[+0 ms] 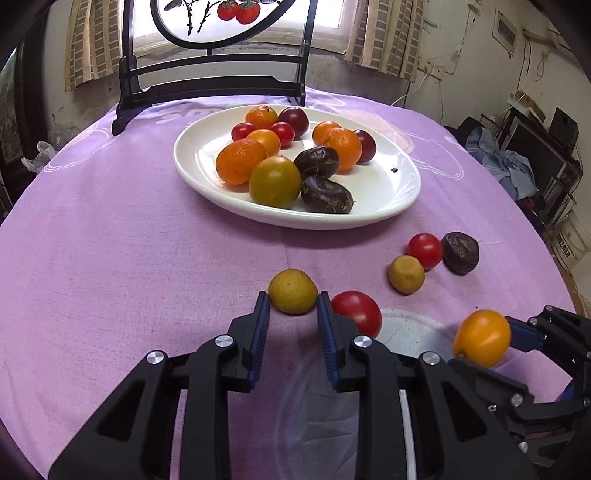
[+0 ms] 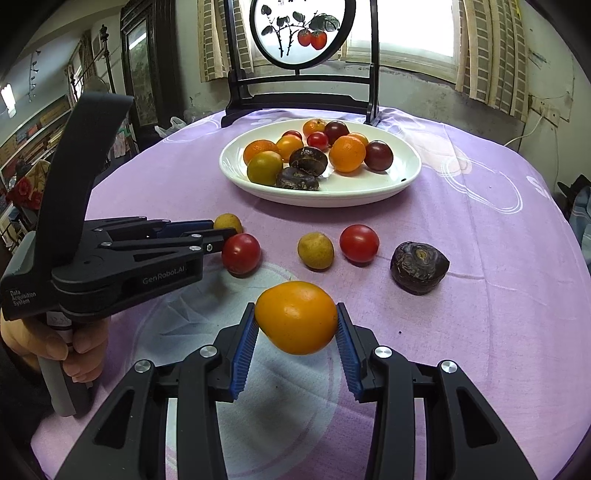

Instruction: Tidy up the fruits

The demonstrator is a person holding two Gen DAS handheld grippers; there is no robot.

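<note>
My left gripper point(image 1: 293, 297) is shut on a small yellow fruit point(image 1: 292, 291) that rests on the purple cloth; it also shows in the right wrist view point(image 2: 228, 222). My right gripper point(image 2: 296, 314) is shut on an orange fruit point(image 2: 296, 316) and holds it above the cloth; that fruit also shows in the left wrist view point(image 1: 482, 338). A white plate point(image 2: 369, 192) holds several oranges, tomatoes and dark fruits. Loose on the cloth lie two red tomatoes point(image 2: 241, 253) point(image 2: 359, 243), another yellow fruit point(image 2: 315, 250) and a dark fruit point(image 2: 419, 267).
A black-framed round screen point(image 2: 301, 33) with a painted persimmon branch stands behind the plate at the table's far edge. The round table drops off on the right near cluttered shelves point(image 1: 546, 155). A hand point(image 2: 70, 347) grips the left tool's handle.
</note>
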